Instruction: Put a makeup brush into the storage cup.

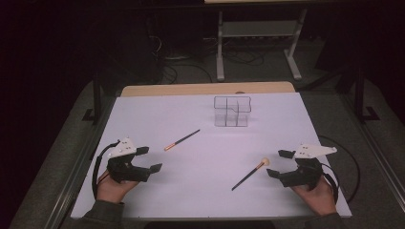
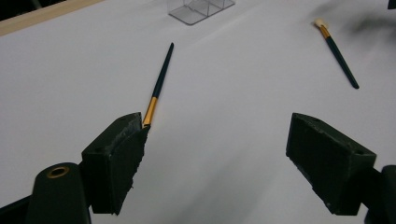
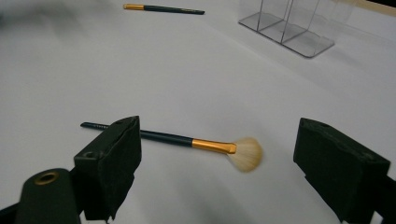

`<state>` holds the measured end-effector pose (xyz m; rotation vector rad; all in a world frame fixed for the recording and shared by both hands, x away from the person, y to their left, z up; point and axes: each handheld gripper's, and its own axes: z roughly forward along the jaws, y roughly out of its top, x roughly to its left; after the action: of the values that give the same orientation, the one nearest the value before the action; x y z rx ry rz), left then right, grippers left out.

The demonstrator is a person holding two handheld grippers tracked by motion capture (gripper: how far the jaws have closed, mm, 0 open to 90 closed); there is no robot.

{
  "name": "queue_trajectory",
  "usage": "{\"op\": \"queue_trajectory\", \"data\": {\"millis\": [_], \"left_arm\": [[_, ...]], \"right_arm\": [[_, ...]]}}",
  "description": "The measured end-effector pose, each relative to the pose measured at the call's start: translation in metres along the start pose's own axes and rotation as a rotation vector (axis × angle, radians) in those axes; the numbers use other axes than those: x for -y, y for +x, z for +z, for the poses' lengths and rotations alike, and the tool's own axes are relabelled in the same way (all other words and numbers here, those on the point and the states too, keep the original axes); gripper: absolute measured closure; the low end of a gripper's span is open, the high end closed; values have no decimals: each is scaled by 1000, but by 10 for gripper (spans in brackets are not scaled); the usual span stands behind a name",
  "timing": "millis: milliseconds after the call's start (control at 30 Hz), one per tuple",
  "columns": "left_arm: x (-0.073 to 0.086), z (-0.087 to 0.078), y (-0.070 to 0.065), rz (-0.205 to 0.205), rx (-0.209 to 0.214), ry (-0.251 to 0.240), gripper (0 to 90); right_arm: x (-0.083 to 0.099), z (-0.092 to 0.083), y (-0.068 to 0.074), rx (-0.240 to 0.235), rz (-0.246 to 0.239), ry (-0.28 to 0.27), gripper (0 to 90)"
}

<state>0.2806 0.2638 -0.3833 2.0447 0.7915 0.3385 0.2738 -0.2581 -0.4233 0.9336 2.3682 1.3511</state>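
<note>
While both tongs rest low on the white worktop (image 1: pixel 143 114), each stands wide apart and holds nothing. Left tongs (image 1: pixel 149 160) sit well in front of the clear box (image 1: pixel 232 111) and to its left; the thin brush (image 1: pixel 182 140) lies between them and the box, its gold end just beside one jaw in the left gripper view. Right tongs (image 1: pixel 279 163) sit in front of the box to its right, with the fan brush (image 1: pixel 250 174) just beside them, bristles (image 3: pixel 246 153) between the jaws in the right gripper view.
</note>
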Motion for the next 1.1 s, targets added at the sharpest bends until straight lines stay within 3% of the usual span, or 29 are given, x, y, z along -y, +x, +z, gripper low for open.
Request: {"op": "queue_trajectory", "data": {"millis": [233,300,567,800,1100], "left_arm": [[-13,2,0,20,12,32,181],[-18,2,2,6,26,39,181],[-34,-1,0,47,19,56,191],[-49,-1,1,49,28,70,197],[-68,10,6,96,30,124,208]], "right_arm": [[-1,-1,1,2,-5,2,142],[-1,0,1,6,-6,2,142],[-3,1,0,-2,-13,2,142],[-4,0,3,-4,-15,0,142],[-6,0,4,-7,-21,-2,142]]}}
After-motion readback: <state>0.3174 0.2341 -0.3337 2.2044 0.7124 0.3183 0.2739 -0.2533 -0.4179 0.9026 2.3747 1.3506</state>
